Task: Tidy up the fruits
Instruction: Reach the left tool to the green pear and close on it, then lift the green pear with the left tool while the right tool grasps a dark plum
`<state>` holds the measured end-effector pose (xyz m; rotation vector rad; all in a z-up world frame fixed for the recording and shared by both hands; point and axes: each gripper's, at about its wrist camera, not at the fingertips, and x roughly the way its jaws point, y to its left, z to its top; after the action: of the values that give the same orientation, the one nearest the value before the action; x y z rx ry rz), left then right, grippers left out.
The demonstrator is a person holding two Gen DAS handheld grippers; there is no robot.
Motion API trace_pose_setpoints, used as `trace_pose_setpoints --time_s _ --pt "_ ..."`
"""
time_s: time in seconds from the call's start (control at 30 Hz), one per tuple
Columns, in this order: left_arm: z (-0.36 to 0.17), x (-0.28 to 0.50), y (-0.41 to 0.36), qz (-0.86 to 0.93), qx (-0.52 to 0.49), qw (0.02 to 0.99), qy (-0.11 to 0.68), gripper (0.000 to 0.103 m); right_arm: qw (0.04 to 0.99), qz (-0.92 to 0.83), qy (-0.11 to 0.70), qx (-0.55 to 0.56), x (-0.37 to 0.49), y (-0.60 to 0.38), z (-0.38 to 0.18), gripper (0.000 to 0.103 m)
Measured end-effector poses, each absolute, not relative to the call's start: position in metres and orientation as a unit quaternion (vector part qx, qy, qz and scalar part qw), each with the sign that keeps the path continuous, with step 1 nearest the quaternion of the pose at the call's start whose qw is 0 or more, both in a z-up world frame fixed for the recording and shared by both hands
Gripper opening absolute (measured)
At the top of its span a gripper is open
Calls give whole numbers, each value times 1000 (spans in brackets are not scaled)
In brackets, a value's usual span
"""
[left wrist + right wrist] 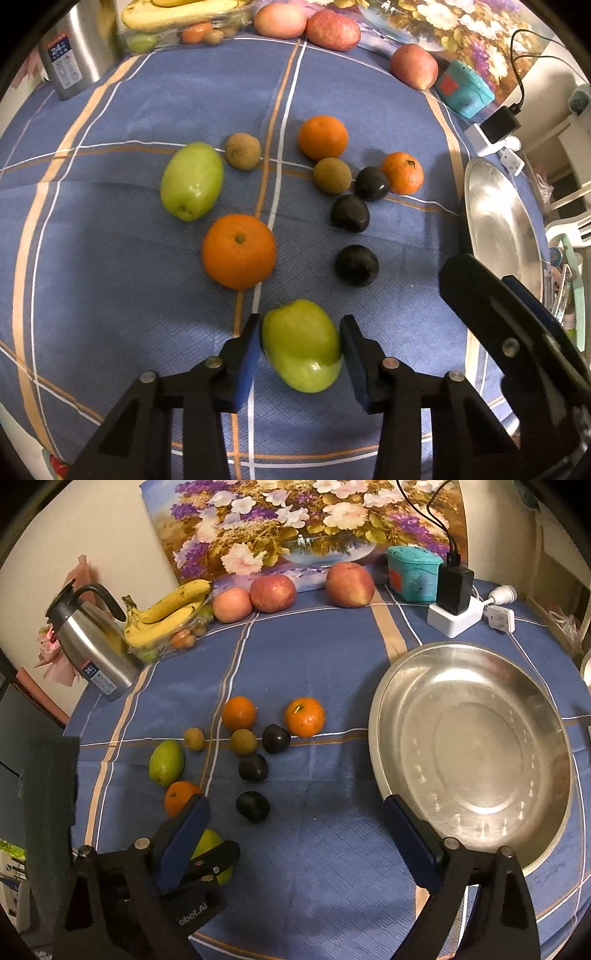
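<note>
My left gripper (300, 345) has its blue pads on both sides of a green fruit (301, 345) on the blue plaid cloth; the left pad touches it and the right is at its edge. That fruit shows partly behind the left gripper in the right wrist view (208, 843). Further out lie a large orange (239, 251), a second green fruit (192, 181), two smaller oranges (323, 136), two kiwis (332, 175) and three dark plums (356, 265). My right gripper (295, 823) is open and empty, beside the steel bowl (476, 746).
At the back stand a steel kettle (88, 650), a glass dish with bananas (166, 613), three apples (349, 584), a teal box (412, 572), a charger on a white power strip (456, 609) and a flower painting (295, 528).
</note>
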<state>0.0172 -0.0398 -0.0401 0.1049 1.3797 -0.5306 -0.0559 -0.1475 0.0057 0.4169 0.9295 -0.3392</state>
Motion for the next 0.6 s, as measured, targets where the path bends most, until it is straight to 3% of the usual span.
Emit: trace_pose_setpoints --time_s 0.3,0.37,0.43,0.6 --pt "-24 15 -16 -242 19 750 615 45 853 -164 442 223 -51 -149 2 94" --pt "-17 17 -12 -236 10 759 607 45 851 -164 442 231 -50 -151 1 90" --pt "-10 21 -5 -234 -4 765 599 45 847 -163 445 240 -48 -153 0 80" --pt "-2 35 10 -206 -27 779 591 45 843 -156 443 261 -40 -157 -2 78"
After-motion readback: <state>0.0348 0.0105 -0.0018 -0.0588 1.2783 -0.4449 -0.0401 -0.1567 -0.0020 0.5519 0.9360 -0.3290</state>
